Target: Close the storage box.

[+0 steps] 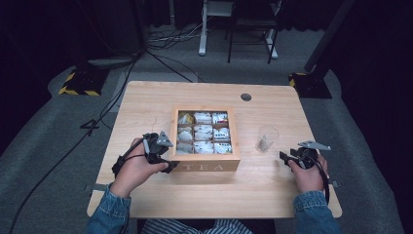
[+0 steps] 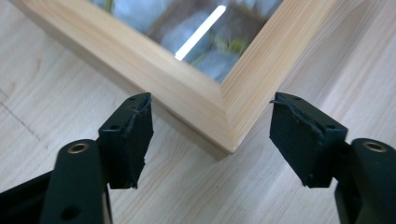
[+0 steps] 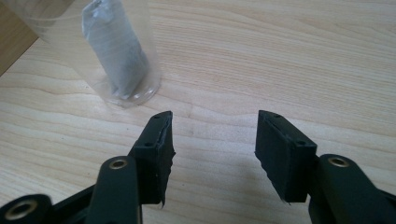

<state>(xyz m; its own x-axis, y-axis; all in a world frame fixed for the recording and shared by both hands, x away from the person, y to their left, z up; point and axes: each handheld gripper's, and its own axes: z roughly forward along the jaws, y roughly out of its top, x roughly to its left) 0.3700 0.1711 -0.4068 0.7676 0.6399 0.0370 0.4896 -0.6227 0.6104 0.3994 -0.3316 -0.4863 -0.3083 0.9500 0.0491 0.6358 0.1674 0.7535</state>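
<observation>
A wooden tea box [image 1: 207, 165] with a glass lid and "TEA" on its front wall stands at the middle of the table, with several tea bags in its compartments. My left gripper [image 1: 170, 162] is at the box's front left corner. In the left gripper view the jaws of the left gripper [image 2: 212, 135] stand apart on either side of that corner of the box frame [image 2: 187, 93], and the pads do not touch it. My right gripper [image 1: 287, 157] rests open over bare wood. A clear plastic cup [image 1: 266, 139] holding a rolled grey tea bag [image 3: 116, 56] stands just beyond the right gripper [image 3: 212, 154].
The light wooden table [image 1: 219, 195] has a round cable hole [image 1: 246, 96] at the back. Beyond it are grey carpet, loose cables [image 1: 165, 58], white desk legs [image 1: 203, 29] and two yellow-and-black stand bases [image 1: 78, 83].
</observation>
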